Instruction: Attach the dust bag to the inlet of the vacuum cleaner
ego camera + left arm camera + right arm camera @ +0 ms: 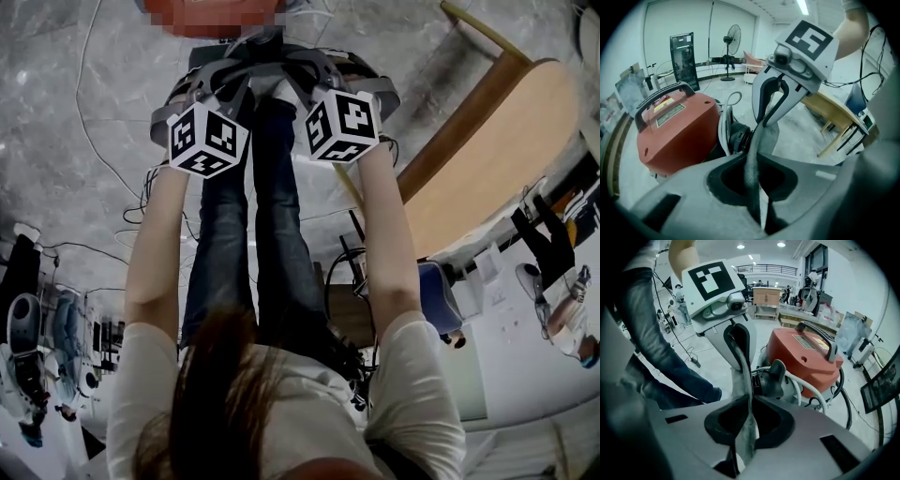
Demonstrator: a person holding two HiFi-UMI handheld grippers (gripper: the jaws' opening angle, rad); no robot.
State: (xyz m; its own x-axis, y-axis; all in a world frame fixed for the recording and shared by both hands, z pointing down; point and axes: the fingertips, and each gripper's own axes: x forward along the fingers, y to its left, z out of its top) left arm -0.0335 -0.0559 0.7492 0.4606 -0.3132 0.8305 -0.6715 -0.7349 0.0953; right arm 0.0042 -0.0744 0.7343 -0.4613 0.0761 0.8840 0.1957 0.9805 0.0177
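From above, the left gripper and right gripper were held out side by side near the red vacuum cleaner. In the left gripper view, its jaws were clamped tight on the grey dust bag, stretched up to the right gripper beside the black inlet. In the right gripper view, its jaws likewise pinched the bag's fabric; the bag was not yet on the inlet.
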